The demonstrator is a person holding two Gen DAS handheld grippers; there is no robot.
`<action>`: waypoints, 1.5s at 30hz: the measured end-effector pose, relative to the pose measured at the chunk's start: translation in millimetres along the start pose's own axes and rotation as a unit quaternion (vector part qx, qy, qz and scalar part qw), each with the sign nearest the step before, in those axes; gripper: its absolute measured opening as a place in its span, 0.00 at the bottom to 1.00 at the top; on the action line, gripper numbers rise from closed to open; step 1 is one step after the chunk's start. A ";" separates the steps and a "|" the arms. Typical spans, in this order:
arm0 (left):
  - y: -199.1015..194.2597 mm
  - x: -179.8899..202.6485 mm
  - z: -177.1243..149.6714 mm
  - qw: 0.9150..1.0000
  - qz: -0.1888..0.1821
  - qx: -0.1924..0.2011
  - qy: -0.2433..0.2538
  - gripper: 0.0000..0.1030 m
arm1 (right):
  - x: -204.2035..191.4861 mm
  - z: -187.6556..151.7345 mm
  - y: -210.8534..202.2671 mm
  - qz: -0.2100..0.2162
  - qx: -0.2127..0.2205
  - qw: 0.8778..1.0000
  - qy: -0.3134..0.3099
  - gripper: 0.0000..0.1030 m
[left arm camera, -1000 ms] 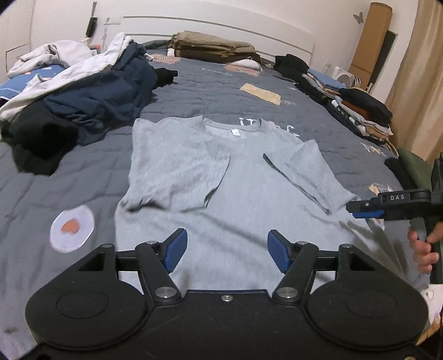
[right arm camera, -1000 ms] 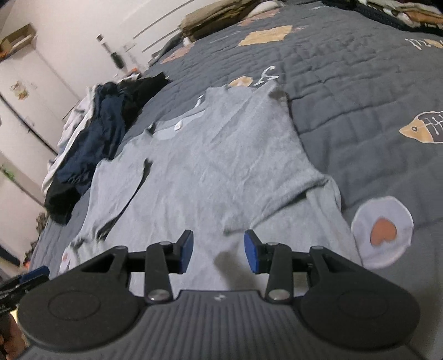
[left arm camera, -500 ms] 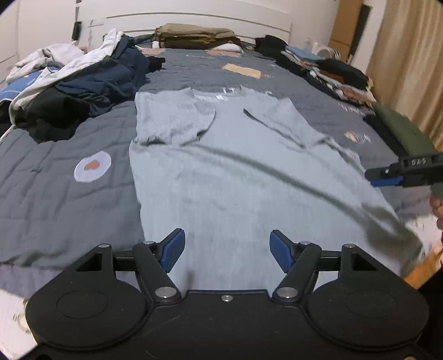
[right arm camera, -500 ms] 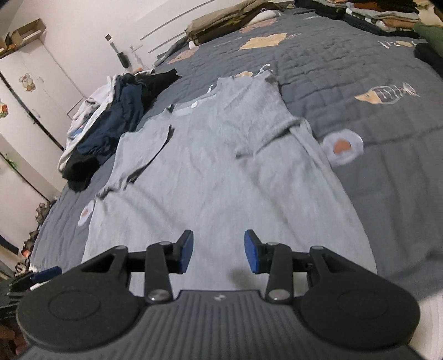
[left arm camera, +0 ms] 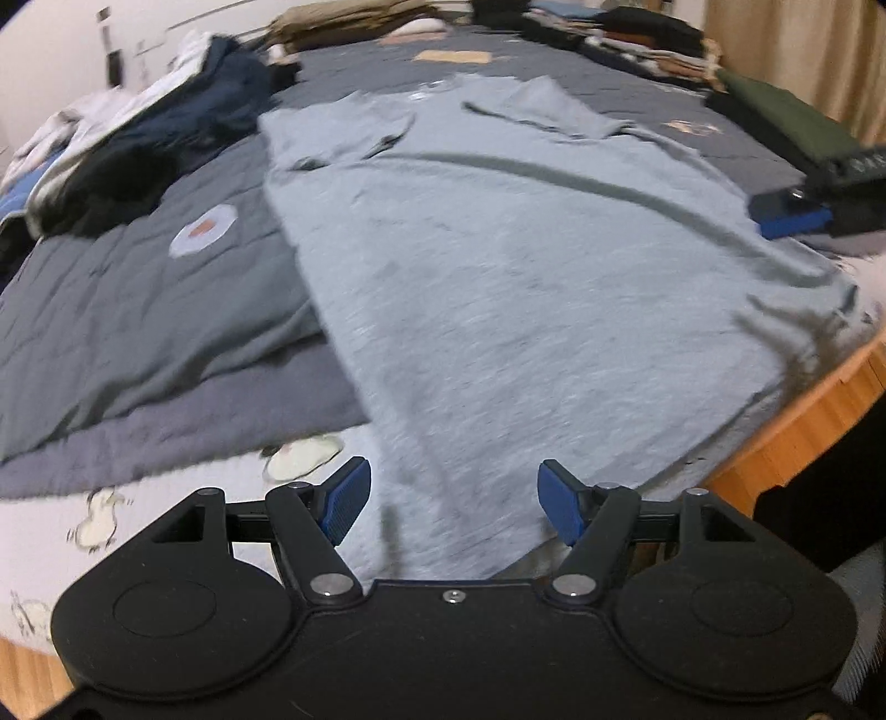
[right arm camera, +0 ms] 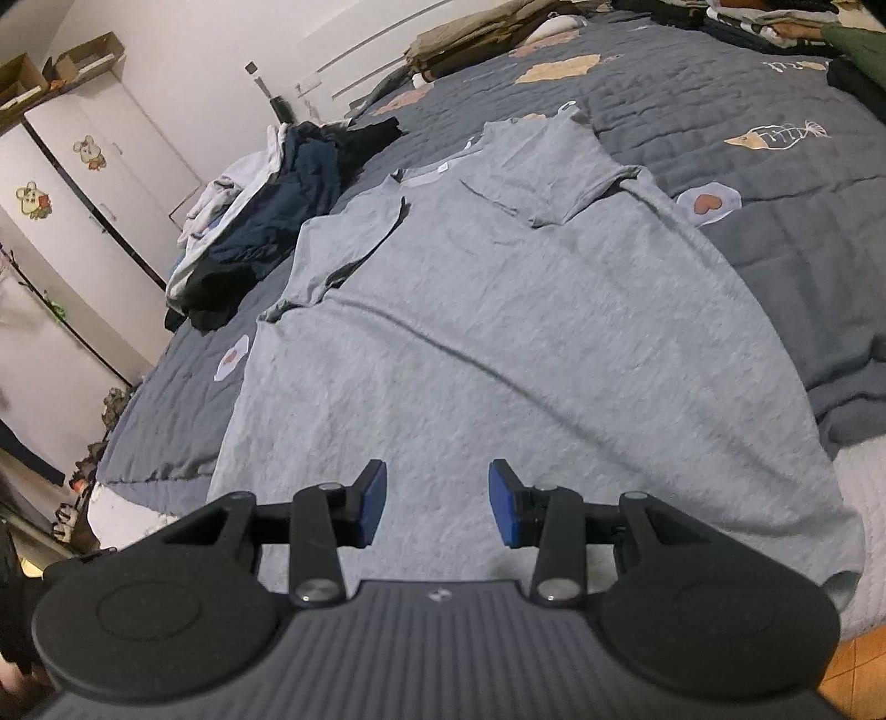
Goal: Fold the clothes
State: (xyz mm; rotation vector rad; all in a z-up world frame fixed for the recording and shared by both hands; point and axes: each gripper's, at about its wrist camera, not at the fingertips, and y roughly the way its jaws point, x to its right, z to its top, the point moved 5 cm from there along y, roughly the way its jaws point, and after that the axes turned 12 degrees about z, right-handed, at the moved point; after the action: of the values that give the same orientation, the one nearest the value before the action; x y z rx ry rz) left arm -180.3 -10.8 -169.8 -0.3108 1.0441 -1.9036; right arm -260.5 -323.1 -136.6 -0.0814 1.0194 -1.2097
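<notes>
A grey T-shirt [right arm camera: 498, 332] lies spread flat on the dark grey quilt [right arm camera: 747, 138], both sleeves folded in over the chest and its hem reaching the near edge of the bed. The hem sits directly ahead of and below the right gripper [right arm camera: 436, 501], whose blue pads are parted with nothing between them. The left gripper [left arm camera: 448, 501] hovers just short of the hem's left corner, jaws also spread wide and empty; the shirt stretches away from it toward the headboard. To the far left of both tools a heap of dark and white clothes [right arm camera: 266, 210] rests on the quilt. Folded stacks [left arm camera: 637, 33] line the far right side.
</notes>
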 end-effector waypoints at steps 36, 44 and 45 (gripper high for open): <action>6.8 -40.5 -9.5 0.989 -0.024 -0.049 -0.136 0.56 | 111.9 22.0 -66.2 -0.109 -0.119 0.987 -0.021 0.38; 30.3 -33.5 -8.5 0.983 -0.041 -0.084 -0.155 0.33 | 141.8 -1.2 -34.0 -0.065 -0.147 0.986 0.047 0.39; 31.6 -34.1 -9.8 0.982 -0.043 -0.090 -0.160 0.11 | 141.1 -4.5 -29.3 -0.073 -0.147 0.986 0.040 0.39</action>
State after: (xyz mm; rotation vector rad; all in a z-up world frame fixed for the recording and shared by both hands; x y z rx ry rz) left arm -148.3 15.1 -193.6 -0.7515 0.9968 -1.7617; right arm -286.4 -445.5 -208.2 -0.3450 1.2747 -1.1938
